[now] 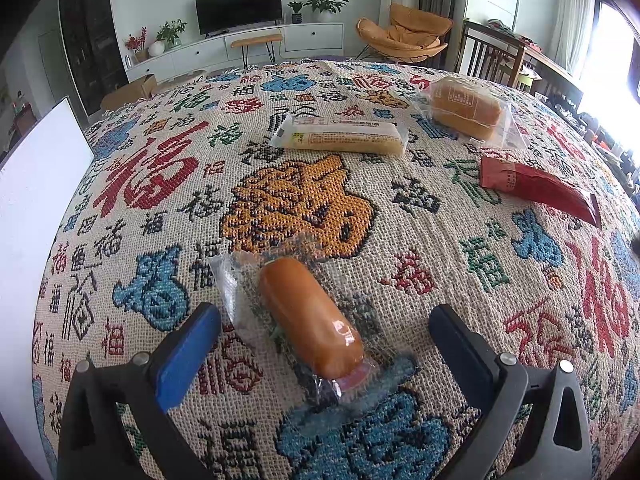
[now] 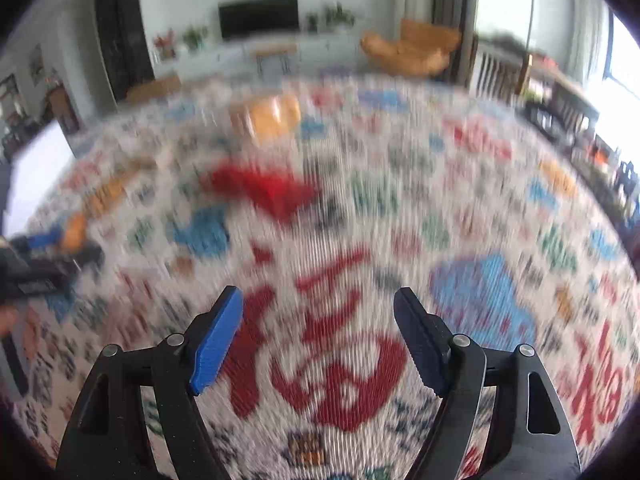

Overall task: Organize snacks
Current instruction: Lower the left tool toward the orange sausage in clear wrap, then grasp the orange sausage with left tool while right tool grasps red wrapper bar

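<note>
Between the left gripper's (image 1: 324, 326) wide-apart jaws lies a wrapped sausage (image 1: 310, 316), soft and slippery; grip its middle. At two o'clock, the right gripper (image 2: 318, 334) hangs empty, jaws apart.

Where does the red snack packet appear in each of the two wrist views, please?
Left wrist view: the red snack packet lies at the right, on the patterned cloth, below the wrapped bread.
Right wrist view: it is the blurred red shape left of centre, ahead of the right gripper.
Shared landmark: the dark television on the far wall.
</note>
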`<action>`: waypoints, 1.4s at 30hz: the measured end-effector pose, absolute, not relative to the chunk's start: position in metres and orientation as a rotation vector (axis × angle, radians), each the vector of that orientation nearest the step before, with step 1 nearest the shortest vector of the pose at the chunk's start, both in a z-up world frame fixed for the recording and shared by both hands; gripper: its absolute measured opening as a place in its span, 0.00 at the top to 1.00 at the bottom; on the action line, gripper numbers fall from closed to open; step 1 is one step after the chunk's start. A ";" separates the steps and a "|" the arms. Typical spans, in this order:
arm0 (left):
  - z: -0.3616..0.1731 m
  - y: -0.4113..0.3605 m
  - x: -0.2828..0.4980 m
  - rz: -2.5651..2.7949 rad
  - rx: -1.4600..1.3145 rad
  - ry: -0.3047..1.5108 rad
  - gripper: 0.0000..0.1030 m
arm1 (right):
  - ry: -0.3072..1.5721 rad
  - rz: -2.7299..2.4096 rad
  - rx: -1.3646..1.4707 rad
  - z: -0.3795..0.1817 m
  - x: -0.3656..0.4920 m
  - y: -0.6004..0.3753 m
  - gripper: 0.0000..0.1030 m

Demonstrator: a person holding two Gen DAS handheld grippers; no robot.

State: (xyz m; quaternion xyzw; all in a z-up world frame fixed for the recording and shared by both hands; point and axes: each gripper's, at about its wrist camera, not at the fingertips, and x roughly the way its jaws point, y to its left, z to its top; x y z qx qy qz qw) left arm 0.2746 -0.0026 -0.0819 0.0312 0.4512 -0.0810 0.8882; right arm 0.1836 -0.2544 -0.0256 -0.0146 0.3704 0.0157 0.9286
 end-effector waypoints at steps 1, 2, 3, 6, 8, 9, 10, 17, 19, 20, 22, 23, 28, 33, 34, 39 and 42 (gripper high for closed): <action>-0.082 -0.003 0.275 -0.168 0.065 0.938 0.00 | 0.709 0.044 -0.063 -0.013 0.187 -0.249 0.21; -0.082 -0.002 0.275 -0.168 0.066 0.938 0.00 | 0.688 0.074 -0.104 -0.002 0.197 -0.242 0.21; -0.082 -0.002 0.275 -0.168 0.066 0.938 0.00 | 0.697 0.115 -0.137 0.004 0.209 -0.235 0.21; -0.082 -0.002 0.275 -0.168 0.065 0.937 0.00 | 0.851 0.249 -0.268 -0.001 0.267 -0.214 0.21; -0.082 -0.002 0.275 -0.168 0.065 0.937 0.00 | 0.924 0.254 -0.334 -0.013 0.292 -0.210 0.21; -0.082 -0.002 0.275 -0.168 0.065 0.937 0.00 | 0.976 0.253 -0.349 -0.022 0.306 -0.210 0.21; -0.082 -0.002 0.275 -0.168 0.065 0.937 0.00 | 1.009 0.260 -0.344 -0.028 0.312 -0.211 0.21; -0.082 -0.002 0.275 -0.167 0.064 0.937 0.00 | 1.176 0.306 -0.167 -0.051 0.307 -0.209 0.81; -0.082 -0.002 0.274 -0.167 0.065 0.937 0.00 | 1.194 0.331 -0.087 -0.048 0.295 -0.206 0.82; -0.082 -0.002 0.274 -0.167 0.064 0.937 0.00 | 1.207 0.364 -0.001 -0.048 0.287 -0.207 0.82; -0.081 -0.003 0.274 -0.198 0.084 0.957 0.00 | 1.222 0.396 0.162 -0.045 0.273 -0.214 0.82; -0.079 -0.002 0.276 -0.244 0.109 0.995 0.00 | 1.221 0.404 0.220 -0.044 0.265 -0.218 0.82; -0.069 0.035 0.283 -0.344 -0.079 1.084 0.00 | 1.227 0.398 0.209 -0.047 0.245 -0.225 0.78; -0.071 0.023 0.291 -0.240 -0.081 1.131 0.01 | 1.209 0.437 0.177 -0.049 0.241 -0.222 0.50; -0.072 0.015 0.292 -0.214 -0.034 1.124 0.04 | 1.209 0.438 0.178 -0.046 0.245 -0.220 0.50; -0.069 -0.012 0.286 -0.198 0.066 0.993 0.64 | 1.225 0.407 0.088 -0.051 0.253 -0.193 0.50; -0.062 -0.009 0.279 -0.265 0.058 0.979 0.74 | 1.235 0.380 0.040 -0.054 0.253 -0.192 0.84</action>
